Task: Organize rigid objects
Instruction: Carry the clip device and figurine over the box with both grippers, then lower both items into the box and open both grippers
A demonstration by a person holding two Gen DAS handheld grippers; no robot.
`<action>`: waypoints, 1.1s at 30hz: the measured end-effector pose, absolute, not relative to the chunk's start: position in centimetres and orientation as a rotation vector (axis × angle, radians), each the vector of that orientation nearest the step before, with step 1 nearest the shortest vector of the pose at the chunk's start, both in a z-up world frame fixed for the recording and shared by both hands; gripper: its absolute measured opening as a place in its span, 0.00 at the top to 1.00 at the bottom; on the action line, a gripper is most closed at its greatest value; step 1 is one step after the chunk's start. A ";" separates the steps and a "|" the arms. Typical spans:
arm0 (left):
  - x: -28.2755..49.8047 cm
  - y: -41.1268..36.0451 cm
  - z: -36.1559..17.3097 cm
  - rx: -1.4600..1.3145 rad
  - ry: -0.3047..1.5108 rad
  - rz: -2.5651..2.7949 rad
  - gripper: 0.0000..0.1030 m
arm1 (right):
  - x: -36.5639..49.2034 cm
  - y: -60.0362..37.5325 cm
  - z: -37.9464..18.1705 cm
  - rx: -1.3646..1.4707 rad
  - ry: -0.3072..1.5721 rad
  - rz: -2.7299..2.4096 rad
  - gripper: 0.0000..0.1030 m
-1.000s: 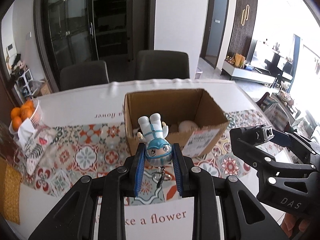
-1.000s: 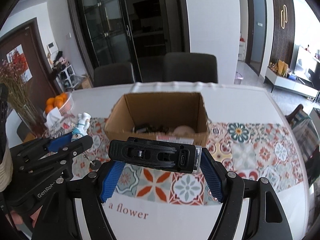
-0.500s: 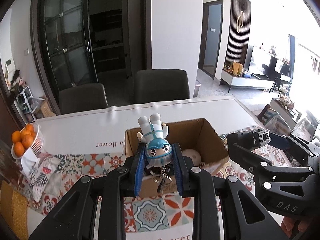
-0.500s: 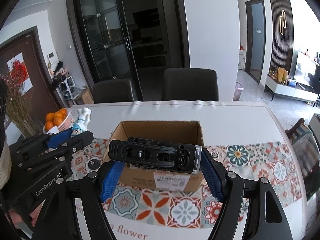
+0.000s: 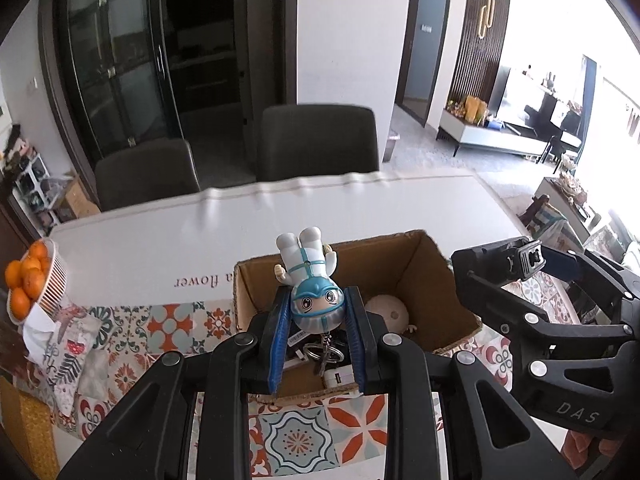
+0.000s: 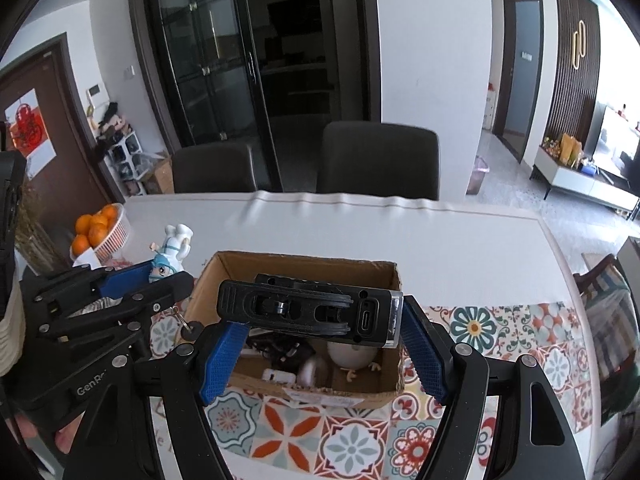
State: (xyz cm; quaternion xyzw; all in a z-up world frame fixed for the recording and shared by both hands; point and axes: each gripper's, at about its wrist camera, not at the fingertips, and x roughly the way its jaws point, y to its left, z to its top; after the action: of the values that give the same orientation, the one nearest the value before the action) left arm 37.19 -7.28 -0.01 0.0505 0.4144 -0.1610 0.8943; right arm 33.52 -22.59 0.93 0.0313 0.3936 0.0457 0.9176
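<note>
My left gripper [image 5: 318,312] is shut on a small blue-and-white figurine keychain [image 5: 312,280], held head-down above the open cardboard box [image 5: 416,264]; its key ring [image 5: 326,354] dangles below. My right gripper [image 6: 320,316] is shut on a black rectangular device with a USB-C port [image 6: 308,308], held over the same box [image 6: 304,260]. The box holds a white round toy [image 6: 352,354], cables and small items. The left gripper with the figurine [image 6: 170,254] shows in the right wrist view, left of the box.
The box stands on a patterned runner [image 6: 352,440] on a white table [image 6: 360,228]. A basket of oranges [image 5: 34,280] and a printed cloth [image 5: 64,344] sit at the left. Two dark chairs [image 5: 316,140] stand behind the table.
Both grippers have risen and moved forward over the box, so its inside now shows below them. Both still hold their objects.
</note>
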 end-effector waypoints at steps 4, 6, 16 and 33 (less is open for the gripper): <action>38.7 -7.4 -1.5 0.102 0.920 -0.329 0.74 | 35.0 -22.6 0.0 0.059 0.844 0.093 0.28; 39.3 -7.3 -2.3 0.100 0.945 -0.321 0.74 | 35.8 -22.5 -0.7 0.057 0.868 0.098 0.28; 42.1 -7.3 -5.8 0.112 1.062 -0.290 0.74 | 40.0 -22.6 -5.6 0.104 1.050 0.149 0.28; 43.1 -6.9 -7.8 0.198 1.112 -0.178 0.44 | 41.8 -22.3 -10.0 0.082 1.206 0.166 0.28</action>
State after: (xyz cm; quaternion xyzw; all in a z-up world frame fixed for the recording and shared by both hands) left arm 43.08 -6.89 -7.81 0.0938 0.5263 -0.0842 0.8409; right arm 41.80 -22.29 -9.97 0.0385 0.5662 0.0781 0.8196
